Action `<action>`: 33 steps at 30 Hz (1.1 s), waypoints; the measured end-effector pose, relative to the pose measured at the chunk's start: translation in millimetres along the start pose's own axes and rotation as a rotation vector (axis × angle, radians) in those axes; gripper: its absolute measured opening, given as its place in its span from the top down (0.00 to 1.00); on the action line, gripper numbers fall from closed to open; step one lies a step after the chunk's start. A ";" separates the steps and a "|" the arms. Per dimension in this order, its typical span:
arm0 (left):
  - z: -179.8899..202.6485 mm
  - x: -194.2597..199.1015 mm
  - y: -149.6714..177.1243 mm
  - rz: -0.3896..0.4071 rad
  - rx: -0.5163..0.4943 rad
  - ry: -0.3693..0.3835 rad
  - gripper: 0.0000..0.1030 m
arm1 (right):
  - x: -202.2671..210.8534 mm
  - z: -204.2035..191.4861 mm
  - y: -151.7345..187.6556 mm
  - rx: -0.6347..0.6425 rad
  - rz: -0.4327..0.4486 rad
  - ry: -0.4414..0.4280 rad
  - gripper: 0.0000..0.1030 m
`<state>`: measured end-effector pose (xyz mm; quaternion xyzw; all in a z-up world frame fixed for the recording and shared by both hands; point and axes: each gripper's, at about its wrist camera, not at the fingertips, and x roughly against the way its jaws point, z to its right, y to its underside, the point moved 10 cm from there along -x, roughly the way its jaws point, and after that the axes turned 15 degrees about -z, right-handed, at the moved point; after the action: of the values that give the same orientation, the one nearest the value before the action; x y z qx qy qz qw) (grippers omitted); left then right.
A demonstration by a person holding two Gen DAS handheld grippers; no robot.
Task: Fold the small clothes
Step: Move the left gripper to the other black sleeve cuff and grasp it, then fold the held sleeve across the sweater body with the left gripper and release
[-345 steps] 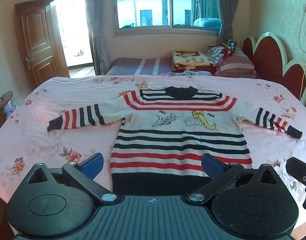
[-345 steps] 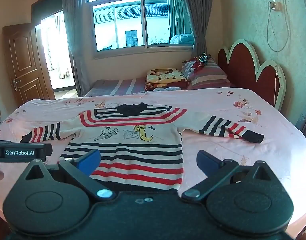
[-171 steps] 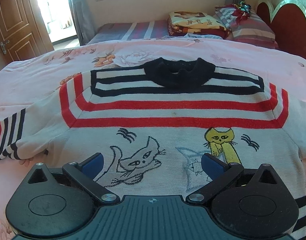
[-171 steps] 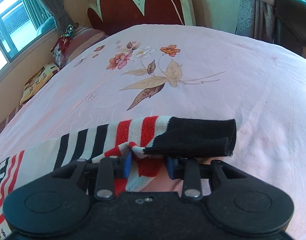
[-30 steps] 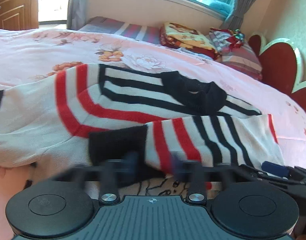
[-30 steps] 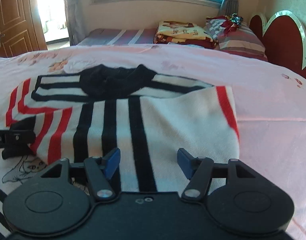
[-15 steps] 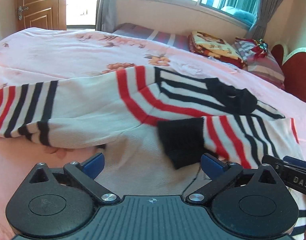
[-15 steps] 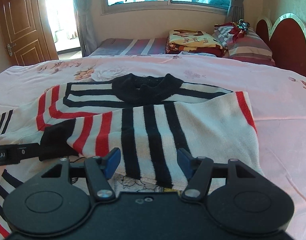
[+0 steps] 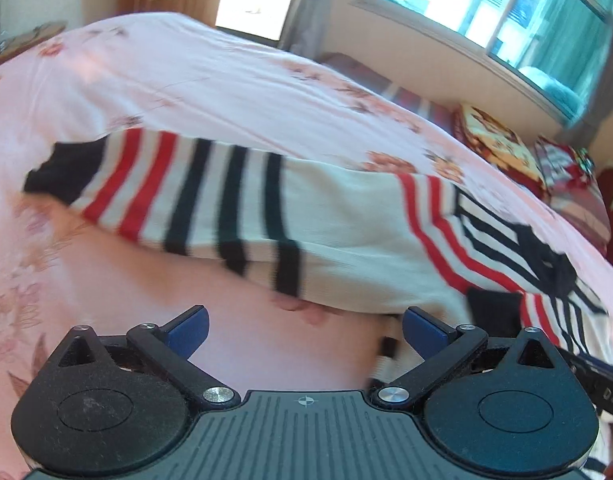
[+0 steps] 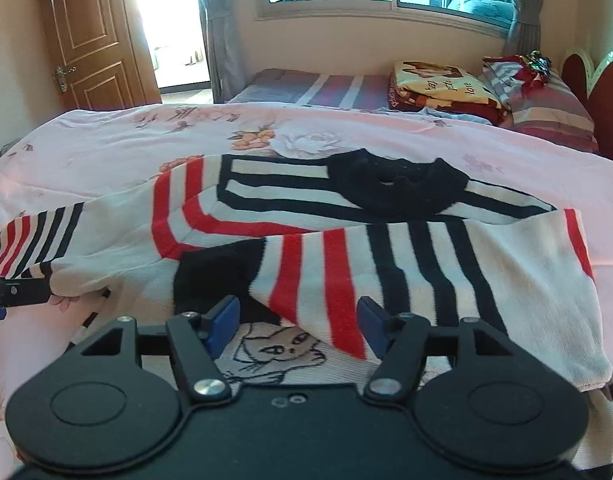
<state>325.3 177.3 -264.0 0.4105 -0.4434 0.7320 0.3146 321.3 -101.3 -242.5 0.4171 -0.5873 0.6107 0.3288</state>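
Your striped sweater (image 10: 346,240) lies flat on the pink floral bed (image 10: 106,140), filling the middle of the right wrist view, black collar toward the window. One sleeve (image 10: 386,272) is folded across the chest, its black cuff at centre frame; the other sleeve (image 9: 178,196) stretches out across the upper left of the left wrist view. Your left gripper (image 9: 304,330) has just been opening: its jaws are spread wide over bare bedsheet, nothing between them. Your right gripper (image 10: 297,326) has just been opening too; its jaws are parted above the folded sleeve, gripping nothing.
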 end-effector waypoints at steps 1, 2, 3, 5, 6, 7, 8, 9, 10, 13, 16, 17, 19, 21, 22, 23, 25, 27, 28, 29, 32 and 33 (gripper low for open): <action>-11.1 -1.6 -1.7 -0.004 0.030 0.009 0.01 | -1.6 -4.2 0.2 0.004 -0.001 -0.002 0.34; -21.1 -2.2 -3.3 -0.003 0.057 0.015 0.01 | -3.6 -8.1 0.5 0.010 -0.005 0.000 0.32; -32.9 -3.9 -5.7 0.001 0.087 0.016 0.01 | -6.3 -11.9 0.7 0.015 -0.011 0.003 0.32; -53.0 -7.3 -10.1 0.006 0.140 0.015 0.01 | -10.8 -16.8 1.3 0.019 -0.022 0.005 0.32; -62.2 -9.7 -12.4 0.007 0.168 0.020 0.01 | -13.1 -18.9 1.3 0.019 -0.025 0.006 0.32; -72.3 -13.3 -15.3 0.008 0.203 0.030 0.01 | -14.6 -20.8 1.0 0.020 -0.027 0.007 0.32; -79.9 -16.1 -17.7 0.011 0.231 0.040 0.01 | -15.9 -22.7 0.6 0.021 -0.028 0.010 0.32; -87.5 -20.0 -21.0 0.015 0.259 0.062 0.01 | -17.8 -24.6 -0.5 0.023 -0.028 0.014 0.32; -92.6 -24.1 -23.8 0.017 0.284 0.096 0.01 | -19.1 -26.0 -1.4 0.024 -0.027 0.017 0.31; -102.4 -30.9 -35.9 0.060 0.341 0.182 0.01 | -24.1 -28.1 -4.7 0.021 -0.027 0.027 0.31; -105.9 -39.1 -52.7 0.113 0.385 0.213 0.12 | -26.5 -26.7 -10.0 0.007 -0.008 0.050 0.31; -106.6 -42.4 -57.9 0.127 0.389 0.212 0.25 | -27.5 -25.8 -12.1 0.004 -0.002 0.060 0.31; -109.4 -52.7 -67.4 0.136 0.417 0.214 0.50 | -29.4 -24.2 -16.3 -0.001 0.008 0.079 0.32; -115.6 -62.2 -74.1 0.124 0.451 0.236 0.81 | -31.2 -23.0 -20.1 -0.005 0.015 0.091 0.35; -118.0 -66.0 -74.6 0.119 0.469 0.236 0.87 | -32.2 -22.6 -21.5 -0.006 0.015 0.096 0.35; -121.0 -67.9 -75.0 0.118 0.478 0.238 0.90 | -33.2 -22.2 -22.8 -0.007 0.016 0.101 0.35; -118.2 -67.4 -77.4 0.129 0.469 0.236 0.90 | -35.2 -21.5 -25.5 -0.006 0.019 0.111 0.36; -106.2 -59.8 -82.5 0.158 0.409 0.220 0.93 | -38.4 -20.0 -27.5 -0.002 0.023 0.128 0.36; -97.8 -54.7 -86.5 0.176 0.368 0.219 0.93 | -42.2 -19.0 -26.5 0.002 0.015 0.143 0.37; -86.5 -46.7 -90.8 0.197 0.318 0.216 0.93 | -50.4 -17.7 -22.6 0.009 -0.014 0.161 0.38; -41.7 -24.8 -106.2 0.245 0.179 0.254 0.93 | -62.3 -19.6 -19.5 0.047 -0.024 0.176 0.35; -21.2 -17.2 -110.0 0.259 0.125 0.272 0.93 | -61.9 -19.0 -21.4 0.036 -0.036 0.166 0.35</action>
<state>417.2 239.8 -241.8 0.2662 -0.3997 0.8412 0.2486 365.0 -74.9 -287.7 0.3812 -0.5394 0.6478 0.3796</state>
